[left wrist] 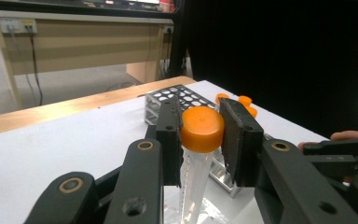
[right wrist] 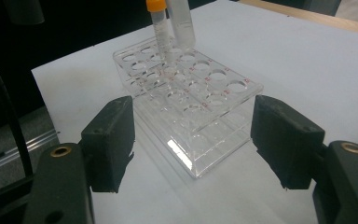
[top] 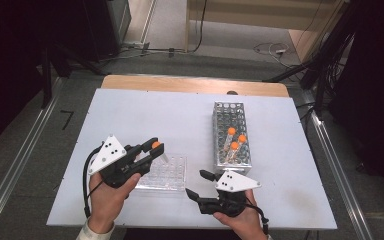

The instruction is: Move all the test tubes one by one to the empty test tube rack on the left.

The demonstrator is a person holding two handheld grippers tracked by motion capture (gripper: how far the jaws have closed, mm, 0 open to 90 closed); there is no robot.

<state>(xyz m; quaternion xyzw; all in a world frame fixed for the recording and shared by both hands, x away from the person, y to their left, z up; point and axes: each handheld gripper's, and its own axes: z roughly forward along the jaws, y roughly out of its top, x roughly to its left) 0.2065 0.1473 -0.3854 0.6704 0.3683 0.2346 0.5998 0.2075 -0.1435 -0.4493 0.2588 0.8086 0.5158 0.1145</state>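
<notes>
The left claw (top: 156, 148) was seen clenched on an orange-capped tube (left wrist: 196, 154), its two black jaws pressed against either side of the orange cap (left wrist: 202, 129). In the high view the tube was held above the far edge of the clear rack (top: 167, 175), which lay on the white surface (top: 130, 115). In the right gripper view a held tube was seen with its rounded lower end just over the rack's back holes, beside a second capped tube (right wrist: 160, 23); whether either end sat in a hole could not be told.

The right claw (top: 197, 184) was held released near the front edge of the surface, its jaws apart with nothing between them, pointed toward the clear rack. No earlier motion is described for it.

A metal mesh rack (top: 230, 132) stood to the right of the clear one, well apart from the left claw, and three orange-capped tubes (top: 236, 140) were seen standing in its near end.
</notes>
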